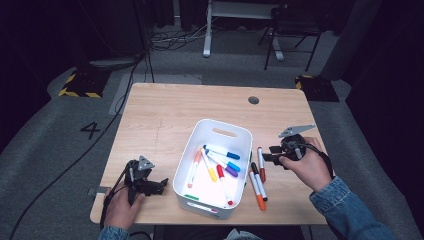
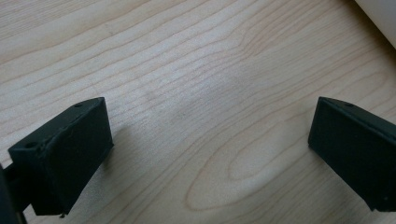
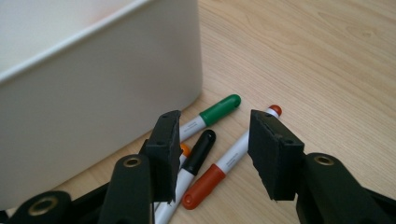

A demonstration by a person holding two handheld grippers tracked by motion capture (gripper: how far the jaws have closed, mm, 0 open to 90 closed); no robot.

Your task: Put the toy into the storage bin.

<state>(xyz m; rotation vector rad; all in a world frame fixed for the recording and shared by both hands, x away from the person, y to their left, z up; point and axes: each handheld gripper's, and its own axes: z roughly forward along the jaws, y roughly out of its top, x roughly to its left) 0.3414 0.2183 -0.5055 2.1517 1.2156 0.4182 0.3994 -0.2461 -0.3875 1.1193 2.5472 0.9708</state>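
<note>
Work: right gripper [image 3: 212,154] over 4 loose pens [image 1: 258,175] on the table [image 1: 160,120], just right of the white bin [image 1: 197,135].
Tongs: right jaws apart, nothing pinched; left gripper [image 2: 205,154] wide open over bare wood.
Risk: the pens touch, so closing could catch 2.
Obstacle: the bin wall crowds the green pen [image 3: 212,115].

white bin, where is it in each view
High view: the white bin sits mid-table, markers inside, between the two grippers.
Left gripper view: just a corner of its wall, at top right.
Right gripper view: its wall covers the upper left, with loose markers beside its base.
Shared landmark: the wooden table under it.
</note>
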